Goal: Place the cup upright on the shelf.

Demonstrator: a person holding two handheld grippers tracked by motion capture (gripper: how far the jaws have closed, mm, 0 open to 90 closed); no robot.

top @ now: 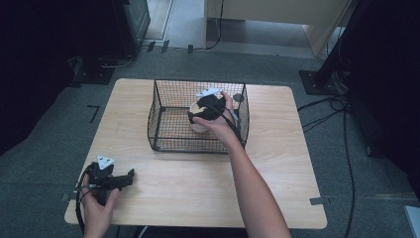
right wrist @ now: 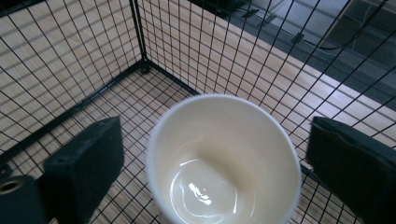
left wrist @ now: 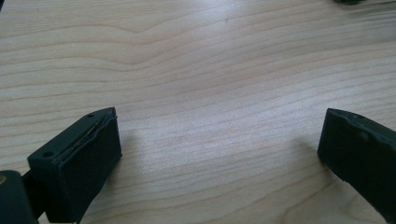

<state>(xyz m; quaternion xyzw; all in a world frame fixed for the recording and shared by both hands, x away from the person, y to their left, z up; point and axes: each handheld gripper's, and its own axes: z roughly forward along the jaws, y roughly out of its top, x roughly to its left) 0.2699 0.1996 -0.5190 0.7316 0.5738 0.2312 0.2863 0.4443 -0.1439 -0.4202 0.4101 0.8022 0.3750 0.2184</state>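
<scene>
A cream cup [top: 197,127] stands upright and empty inside a black wire basket [top: 171,135] at the back middle of the wooden table [top: 277,163]. My right gripper [top: 199,115] reaches down into the basket over the cup. In the right gripper view its jaws stand wide apart, one on each side of the cup [right wrist: 224,158], with a gap between each jaw and the rim. My left gripper [top: 130,176] rests low over the table's front left corner, open, with nothing but bare wood [left wrist: 187,70] between its jaws.
The basket's wire walls [right wrist: 93,70] close in around the right gripper on all sides. Grey floor, cables and dark stands surround the table.
</scene>
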